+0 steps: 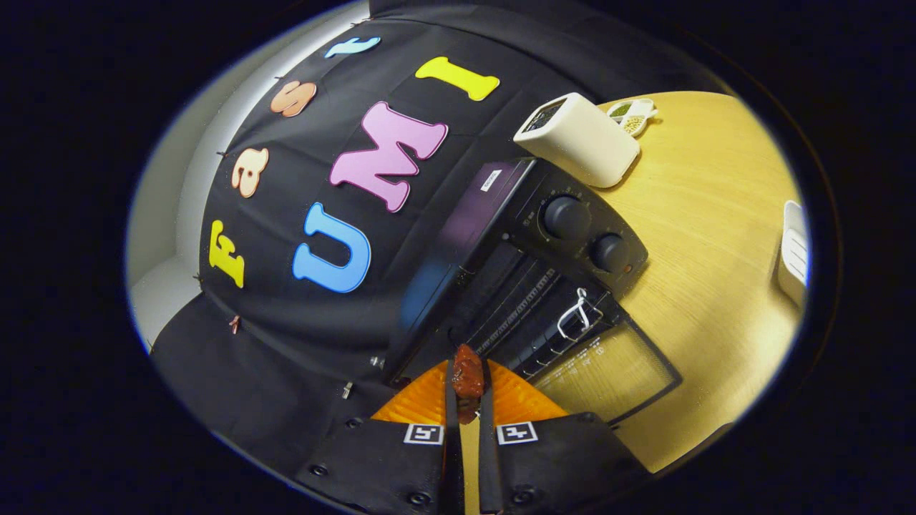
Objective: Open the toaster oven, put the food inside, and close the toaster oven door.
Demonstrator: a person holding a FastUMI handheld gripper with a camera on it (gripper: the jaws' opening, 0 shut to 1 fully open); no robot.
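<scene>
While your gripper [469, 383] clenches the food [468, 378], a small reddish-brown piece pinched between both orange fingers [422, 402] near their tips, the toaster oven [529, 250] lies just beyond and slightly to the right of those tips. Its door [608, 368] hangs open and flat toward you, the glass showing the wooden table [715, 236] through it, with a white loop of cord [578, 315] on the handle. The dark cavity with its wire rack [522, 300] opens straight ahead of the fingers, and the rack bars run away from you into the box, so the mouth lies along your line of reach. The food sits at the cavity's near left corner, not yet over the rack as far as I can judge. Your next push probably wants a small drift rightward and forward, keeping above the lowered door. A white box-shaped appliance [578, 139] stands behind the oven, well clear
</scene>
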